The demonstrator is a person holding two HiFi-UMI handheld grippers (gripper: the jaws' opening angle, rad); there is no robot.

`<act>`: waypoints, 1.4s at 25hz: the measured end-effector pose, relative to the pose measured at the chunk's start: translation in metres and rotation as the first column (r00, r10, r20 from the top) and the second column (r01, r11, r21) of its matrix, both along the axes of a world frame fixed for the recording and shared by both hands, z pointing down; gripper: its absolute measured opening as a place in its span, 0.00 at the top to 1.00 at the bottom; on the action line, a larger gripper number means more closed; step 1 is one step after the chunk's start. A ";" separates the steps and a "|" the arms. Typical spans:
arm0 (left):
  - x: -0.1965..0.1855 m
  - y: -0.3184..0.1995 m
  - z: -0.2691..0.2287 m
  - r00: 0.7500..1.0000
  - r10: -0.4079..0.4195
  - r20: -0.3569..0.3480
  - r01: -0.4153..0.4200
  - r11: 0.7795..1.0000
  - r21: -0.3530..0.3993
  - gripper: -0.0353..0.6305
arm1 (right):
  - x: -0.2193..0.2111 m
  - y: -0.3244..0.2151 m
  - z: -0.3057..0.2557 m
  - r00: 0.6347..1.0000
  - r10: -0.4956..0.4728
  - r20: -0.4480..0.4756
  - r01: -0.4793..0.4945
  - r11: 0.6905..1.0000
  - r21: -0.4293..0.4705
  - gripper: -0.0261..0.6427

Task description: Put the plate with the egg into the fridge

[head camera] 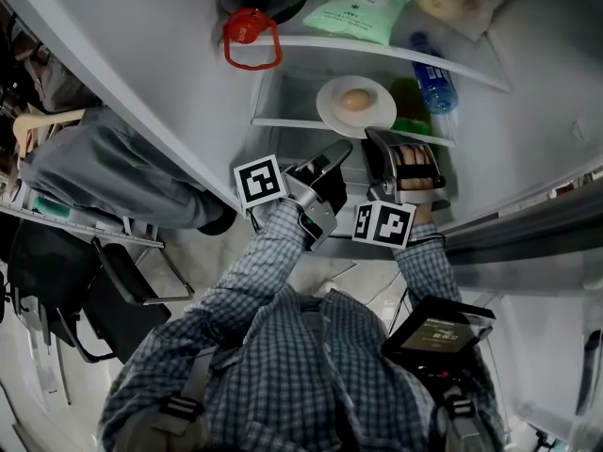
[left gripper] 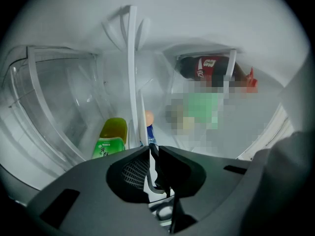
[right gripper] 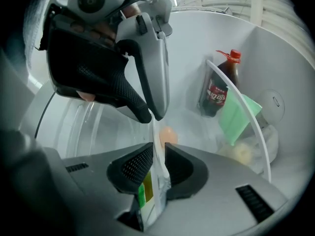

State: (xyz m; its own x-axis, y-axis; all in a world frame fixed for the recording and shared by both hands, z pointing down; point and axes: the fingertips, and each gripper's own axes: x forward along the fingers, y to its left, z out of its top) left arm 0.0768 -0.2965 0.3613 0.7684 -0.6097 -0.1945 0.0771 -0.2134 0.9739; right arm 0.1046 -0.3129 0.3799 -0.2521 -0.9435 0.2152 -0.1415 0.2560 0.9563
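- Your left gripper is pinched onto the rim of the plate. Your right gripper clamps the same rim, pads nearly together.
- The plate, with the egg on it, lies level at a glass shelf inside the fridge.
- The dark bottle has a red label with white script you can't read. The print on the green bottle is just as unreadable.
- Below you is a pale floor.
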 end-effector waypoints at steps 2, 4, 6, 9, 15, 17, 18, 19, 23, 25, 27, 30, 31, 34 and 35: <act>0.000 0.000 0.000 1.000 0.000 0.003 0.000 1.000 0.004 0.89 | 0.002 0.000 -0.001 1.000 0.007 0.016 -0.007 1.000 -0.008 0.86; 0.000 0.001 0.001 1.000 -0.001 0.003 0.001 1.000 0.009 0.89 | 0.005 0.002 -0.001 0.999 0.017 0.033 -0.016 1.000 -0.015 0.85; 0.001 0.003 0.000 1.000 0.002 0.012 -0.002 1.000 0.026 0.89 | 0.009 0.005 -0.001 0.997 0.029 0.068 -0.026 0.999 -0.033 0.85; 0.003 0.009 -0.002 0.999 0.010 0.050 -0.013 0.998 0.064 0.89 | 0.014 0.010 -0.001 0.989 0.056 0.140 -0.048 0.997 -0.063 0.85; 0.005 0.022 -0.005 0.998 0.012 0.067 -0.021 0.992 0.125 0.89 | 0.022 0.032 -0.011 0.889 0.137 0.437 -0.074 0.985 -0.157 0.86; 0.004 0.026 -0.004 0.997 0.005 0.077 -0.016 0.989 0.148 0.89 | 0.023 0.038 -0.008 0.826 0.167 0.539 -0.056 0.974 -0.218 0.86; 0.004 0.028 -0.003 0.997 0.000 0.083 -0.013 0.987 0.159 0.89 | 0.023 0.042 -0.005 0.790 0.186 0.584 -0.037 0.966 -0.257 0.86; 0.003 0.031 -0.002 0.995 -0.005 0.095 -0.011 0.985 0.172 0.89 | 0.022 0.046 -0.001 0.750 0.208 0.628 -0.017 0.955 -0.296 0.86; 0.000 0.042 0.011 0.965 -0.048 0.257 -0.019 0.967 0.255 0.90 | 0.022 0.063 0.006 0.581 0.291 0.760 0.047 0.920 -0.389 0.90; 0.000 0.047 0.011 0.936 -0.075 0.344 -0.045 0.944 0.328 0.92 | 0.023 0.070 0.010 0.504 0.325 0.800 0.070 0.908 -0.413 0.91; 0.003 0.051 0.010 0.910 -0.096 0.403 -0.080 0.914 0.398 0.94 | 0.025 0.077 0.017 0.430 0.360 0.828 0.093 0.895 -0.437 0.93; 0.005 0.055 0.013 0.866 -0.128 0.484 -0.127 0.879 0.459 0.94 | 0.028 0.084 0.027 0.342 0.404 0.849 0.121 0.876 -0.466 0.95; 0.006 0.056 0.014 0.851 -0.140 0.507 -0.137 0.872 0.470 0.94 | 0.028 0.087 0.029 0.325 0.412 0.851 0.125 0.873 -0.471 0.95; 0.005 0.059 0.020 0.825 -0.163 0.542 -0.143 0.866 0.479 0.94 | 0.026 0.094 0.031 0.285 0.432 0.856 0.133 0.866 -0.481 0.95; 0.006 0.061 0.023 0.820 -0.164 0.548 -0.144 0.868 0.476 0.94 | 0.025 0.096 0.031 0.271 0.437 0.858 0.138 0.864 -0.484 0.95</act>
State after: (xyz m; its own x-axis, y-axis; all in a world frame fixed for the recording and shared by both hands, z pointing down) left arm 0.0825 -0.2356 0.3841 0.8261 -0.5635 -0.0030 -0.4446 -0.6550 0.6110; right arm 0.1296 -0.2167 0.4110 -0.4034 -0.8718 0.2779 -0.9141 0.3977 -0.0794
